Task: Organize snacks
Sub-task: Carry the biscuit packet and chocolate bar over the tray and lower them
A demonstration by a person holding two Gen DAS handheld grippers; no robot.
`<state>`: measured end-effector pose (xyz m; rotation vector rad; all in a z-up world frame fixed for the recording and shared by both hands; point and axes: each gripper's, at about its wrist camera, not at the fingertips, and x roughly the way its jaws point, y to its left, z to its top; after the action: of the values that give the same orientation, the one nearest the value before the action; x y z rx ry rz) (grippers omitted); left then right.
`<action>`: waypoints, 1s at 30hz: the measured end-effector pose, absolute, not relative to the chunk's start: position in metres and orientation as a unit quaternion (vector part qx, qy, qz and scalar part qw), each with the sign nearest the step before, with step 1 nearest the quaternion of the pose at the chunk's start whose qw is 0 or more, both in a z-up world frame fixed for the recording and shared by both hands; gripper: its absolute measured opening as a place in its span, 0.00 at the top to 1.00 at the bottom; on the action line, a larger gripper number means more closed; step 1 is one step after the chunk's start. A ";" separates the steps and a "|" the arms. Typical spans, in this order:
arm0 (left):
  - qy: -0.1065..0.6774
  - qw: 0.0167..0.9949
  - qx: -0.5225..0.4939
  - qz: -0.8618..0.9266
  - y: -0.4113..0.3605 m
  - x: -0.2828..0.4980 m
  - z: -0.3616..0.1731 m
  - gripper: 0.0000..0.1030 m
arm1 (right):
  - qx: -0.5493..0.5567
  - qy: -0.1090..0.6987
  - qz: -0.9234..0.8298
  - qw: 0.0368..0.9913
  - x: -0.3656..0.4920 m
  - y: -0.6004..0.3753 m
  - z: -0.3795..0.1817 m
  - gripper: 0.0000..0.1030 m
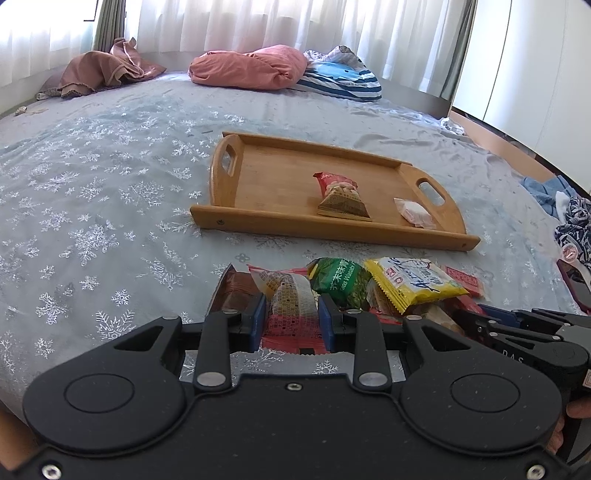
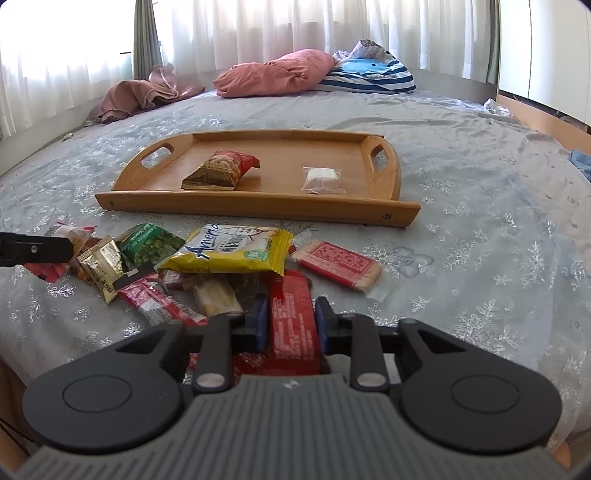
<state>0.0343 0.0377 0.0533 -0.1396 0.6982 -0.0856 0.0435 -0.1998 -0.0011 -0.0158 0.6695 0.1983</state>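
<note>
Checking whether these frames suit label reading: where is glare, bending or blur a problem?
Left wrist view: curtains blown out, tray edge bowed by the fisheye, yellow packet print readable. Right wrist view: the same backlight, corners dark, red packet text soft.

Daylight pours through white curtains [image 1: 258, 26] behind the bed [image 1: 92, 192]; pink pillow [image 1: 247, 70] and striped pillow [image 1: 343, 79] at its far edge.

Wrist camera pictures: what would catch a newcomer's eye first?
A heap of bright snack packets, topped by a yellow wrapper, lies on the snowflake bedsheet. Behind it sits a wooden handled tray holding a peanut bag. Each black gripper pinches a packet: left gripper, right gripper.
</note>
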 end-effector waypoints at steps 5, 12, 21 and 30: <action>0.339 0.937 -0.069 -0.045 0.038 0.037 0.057 0.72 | -0.011 0.315 0.103 0.943 0.037 -0.196 0.007 0.72; 0.333 0.938 -0.082 -0.052 0.042 0.050 0.068 0.72 | -0.003 0.295 0.104 0.950 0.033 -0.197 0.024 0.72; 0.318 0.941 -0.101 -0.061 0.049 0.081 0.087 0.73 | 0.026 0.270 0.114 0.956 0.041 -0.205 0.051 0.72; 0.317 0.938 -0.116 -0.076 0.047 0.131 0.094 0.73 | 0.038 0.248 0.106 0.962 0.080 -0.215 0.062 0.72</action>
<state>0.1312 0.0474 0.0945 -0.2359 0.6477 -0.1557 0.0803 -0.2148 0.0624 0.0760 0.5026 0.2146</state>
